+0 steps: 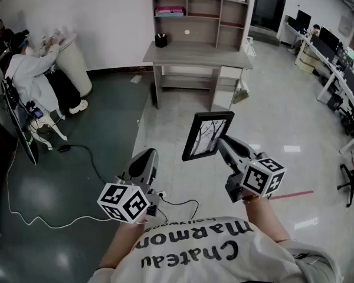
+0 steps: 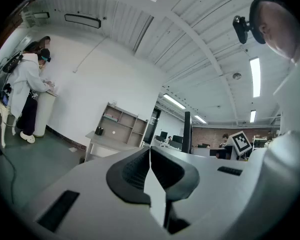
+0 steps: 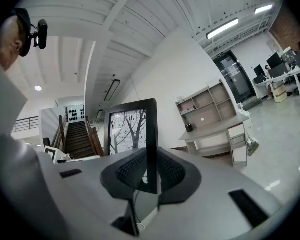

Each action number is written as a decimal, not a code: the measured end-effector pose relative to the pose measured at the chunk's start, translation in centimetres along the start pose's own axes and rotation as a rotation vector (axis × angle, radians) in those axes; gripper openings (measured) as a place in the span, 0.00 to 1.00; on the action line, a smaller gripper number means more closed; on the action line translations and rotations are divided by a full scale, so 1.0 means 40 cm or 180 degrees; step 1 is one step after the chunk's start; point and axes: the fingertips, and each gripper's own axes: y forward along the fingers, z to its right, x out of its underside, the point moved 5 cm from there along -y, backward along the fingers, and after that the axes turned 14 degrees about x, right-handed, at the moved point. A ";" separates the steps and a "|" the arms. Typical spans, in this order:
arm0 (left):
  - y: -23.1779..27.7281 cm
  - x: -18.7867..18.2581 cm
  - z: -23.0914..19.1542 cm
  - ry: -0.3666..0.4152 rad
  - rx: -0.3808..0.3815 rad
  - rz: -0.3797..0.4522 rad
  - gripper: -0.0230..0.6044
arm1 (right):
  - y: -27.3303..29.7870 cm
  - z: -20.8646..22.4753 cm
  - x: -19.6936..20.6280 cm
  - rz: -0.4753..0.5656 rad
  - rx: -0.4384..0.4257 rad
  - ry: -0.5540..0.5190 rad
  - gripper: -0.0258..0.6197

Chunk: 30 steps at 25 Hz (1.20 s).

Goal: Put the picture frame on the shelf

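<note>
The right gripper (image 3: 151, 173) has its jaws clamped on one side edge of the picture frame (image 3: 126, 134). The frame is an upright rectangle with a black border, showing bare dark trees on a pale ground. It rises above the jaws, held in the air. Well beyond the jaws stands the wooden shelf (image 3: 206, 101). The left gripper (image 2: 150, 170) has its jaws pressed together with nothing between them.
</note>
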 end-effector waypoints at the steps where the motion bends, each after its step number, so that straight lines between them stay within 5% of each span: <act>1: -0.001 0.000 0.000 0.0009 0.0005 0.0006 0.07 | 0.001 0.000 0.000 0.0012 -0.0002 -0.0002 0.14; 14: -0.024 -0.041 -0.023 0.0139 0.0017 0.0080 0.07 | 0.029 -0.027 -0.027 0.0136 -0.0032 -0.0021 0.14; 22: -0.010 -0.077 -0.112 0.0150 0.0232 0.0062 0.07 | 0.119 -0.060 0.014 0.0063 0.0012 0.0271 0.14; 30: 0.033 -0.004 -0.223 -0.0180 0.0423 -0.0189 0.07 | 0.262 -0.047 0.084 -0.0289 0.0103 0.0282 0.14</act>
